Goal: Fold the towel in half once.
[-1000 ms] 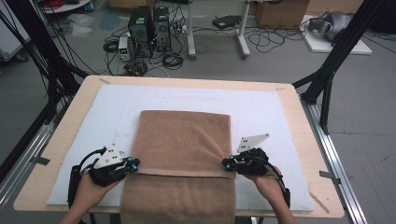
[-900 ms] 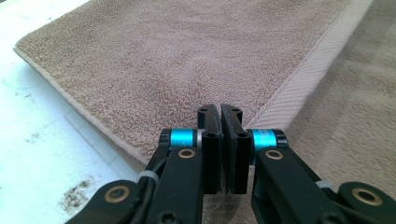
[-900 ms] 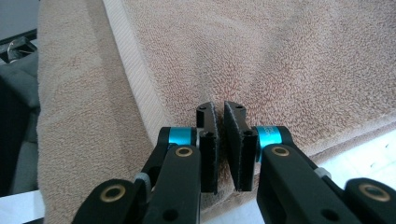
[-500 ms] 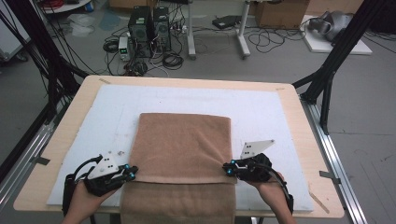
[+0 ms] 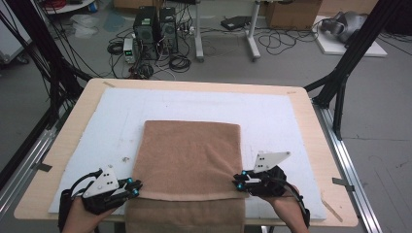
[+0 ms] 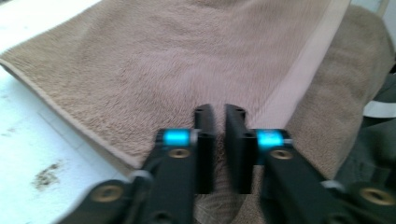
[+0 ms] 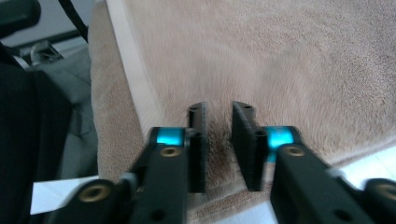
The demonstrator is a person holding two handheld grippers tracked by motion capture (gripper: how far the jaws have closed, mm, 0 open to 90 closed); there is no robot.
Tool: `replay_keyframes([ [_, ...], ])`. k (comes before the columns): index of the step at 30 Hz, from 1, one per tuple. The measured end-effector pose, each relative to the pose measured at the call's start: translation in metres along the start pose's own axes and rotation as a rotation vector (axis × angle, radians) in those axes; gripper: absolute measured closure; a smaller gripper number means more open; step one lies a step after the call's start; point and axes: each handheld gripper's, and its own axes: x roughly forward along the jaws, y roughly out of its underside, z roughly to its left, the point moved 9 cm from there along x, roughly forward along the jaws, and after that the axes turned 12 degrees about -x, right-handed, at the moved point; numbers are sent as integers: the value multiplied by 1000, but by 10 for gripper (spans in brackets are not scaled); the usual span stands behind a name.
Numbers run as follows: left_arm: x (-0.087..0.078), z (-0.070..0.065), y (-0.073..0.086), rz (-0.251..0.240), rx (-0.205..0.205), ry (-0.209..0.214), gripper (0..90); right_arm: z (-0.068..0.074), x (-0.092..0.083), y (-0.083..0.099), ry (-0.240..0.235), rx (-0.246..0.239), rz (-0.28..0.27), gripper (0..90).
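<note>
At the left, the left tool [image 5: 132, 186] sits at the near left corner of the folded brown towel [image 5: 189, 158]; its jaws have just been opening and now stand a little apart, the nap showing through the gap in the left gripper view [image 6: 219, 140], so the corner is let go rather than pinched. Compared with the frame a second ago, both hands have drawn nearer to the person and the upper layer's near hem now lies across the towel close to the bench's near edge, with a lower layer spilling over that edge [image 5: 184, 218]. That suggests the fold has been laid and released, and the next work is likely smoothing or a fresh grasp for another fold. The towel rests on the white mat [image 5: 291, 121] that covers the wooden bench [image 5: 68, 145], roughly in the middle and toward the near side. At the right, the right tool [image 5: 239, 182] sits at the near right corner, its jaws likewise just opened to a narrow gap with pile visible between them [image 7: 219, 144] and nothing gripped. A few dark specks lie on the mat left of the towel [image 5: 125, 159]. Nothing lies on the towel itself; the hanging part over the near edge is the one thing that could drag the fold out of line. Beyond the far edge, computer towers [image 5: 155, 24] and loose cables [image 5: 180, 62] sit on the floor, well apart from the work, and black frame legs [image 5: 340, 77] stand at the right.
</note>
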Motion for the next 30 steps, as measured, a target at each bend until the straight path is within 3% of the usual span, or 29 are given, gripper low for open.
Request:
replay_keyframes([
  [7,11,24,-11,-17,-29,-52,621,-16,2,-1,40,2,15,618],
  [12,31,46,-22,-19,-43,-97,557,-42,11,-1,80,28,40,574],
  [15,45,61,-28,-17,-72,-120,527,-62,17,-3,102,44,50,558],
  [19,61,81,-24,24,-111,-157,515,-88,29,2,151,63,106,489],
  [24,74,98,-19,57,-132,-204,441,-106,44,17,163,127,152,426],
  [30,83,108,-7,117,-191,-185,399,-117,57,38,171,204,206,346],
])
